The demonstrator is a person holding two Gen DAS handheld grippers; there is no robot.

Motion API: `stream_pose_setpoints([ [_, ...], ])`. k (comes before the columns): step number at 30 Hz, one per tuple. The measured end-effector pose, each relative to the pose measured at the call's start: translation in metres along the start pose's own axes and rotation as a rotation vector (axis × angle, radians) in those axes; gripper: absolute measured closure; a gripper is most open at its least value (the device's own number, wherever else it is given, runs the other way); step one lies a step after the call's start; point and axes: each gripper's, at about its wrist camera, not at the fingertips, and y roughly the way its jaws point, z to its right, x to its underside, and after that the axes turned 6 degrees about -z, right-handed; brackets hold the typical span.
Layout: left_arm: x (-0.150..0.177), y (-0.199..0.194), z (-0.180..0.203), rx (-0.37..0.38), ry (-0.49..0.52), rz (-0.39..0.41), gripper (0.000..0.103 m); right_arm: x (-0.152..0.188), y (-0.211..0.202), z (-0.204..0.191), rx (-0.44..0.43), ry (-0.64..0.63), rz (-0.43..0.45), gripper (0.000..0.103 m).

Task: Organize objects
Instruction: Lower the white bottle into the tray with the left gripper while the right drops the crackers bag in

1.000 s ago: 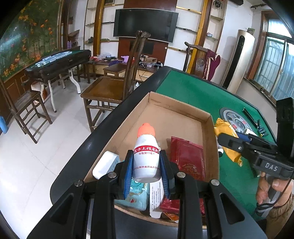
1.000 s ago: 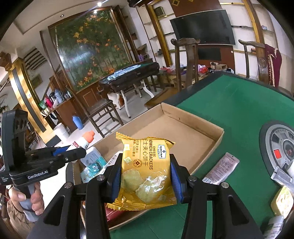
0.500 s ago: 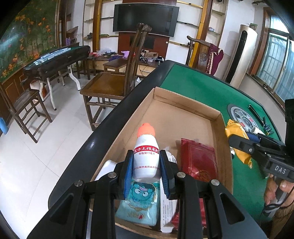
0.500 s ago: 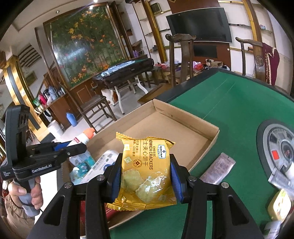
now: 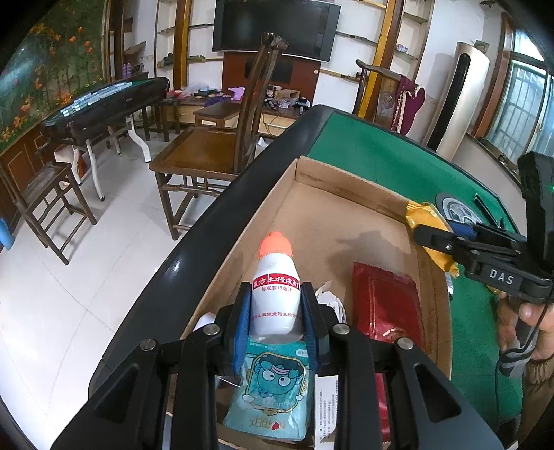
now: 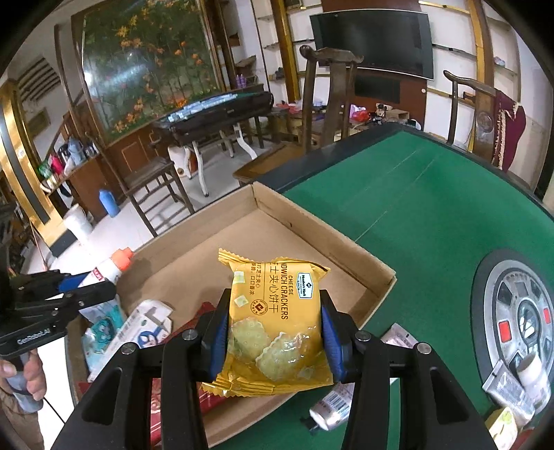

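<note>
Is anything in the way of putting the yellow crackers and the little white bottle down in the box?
Not really. The far part of the cardboard box floor is bare, ahead of the cracker packet and the white bottle. The near part is taken by the red packet and blue pouch.

A dark television [image 5: 275, 29] is hanging on the far wall between wooden shelves. A wooden chair [image 5: 221, 149] is standing just beside the green counter [image 6: 415, 207]. Another dark games table [image 5: 104, 104] is sitting near a flowered mural [image 6: 145, 59]. A tall air conditioner [image 5: 457, 100] is standing by the window [image 5: 529, 100]. White tiled floor [image 5: 69, 277] is showing below.
</note>
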Motion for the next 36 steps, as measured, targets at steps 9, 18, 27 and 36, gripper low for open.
stream_pose_setpoints([
  [9,-0.003,0.005,0.002,-0.013,0.011,-0.026,0.077,-0.008,0.025,-0.001,0.051,-0.058,-0.07,0.053],
  [18,-0.01,0.019,0.01,-0.039,0.034,-0.058,0.076,-0.003,0.041,-0.016,0.051,-0.135,-0.107,0.054],
  [27,-0.011,0.022,0.007,-0.051,0.024,-0.062,0.076,-0.009,0.041,-0.007,-0.004,-0.057,-0.088,0.054],
  [36,-0.017,0.035,0.009,-0.064,0.04,-0.096,0.076,-0.026,0.055,-0.026,-0.073,-0.003,-0.12,0.054],
])
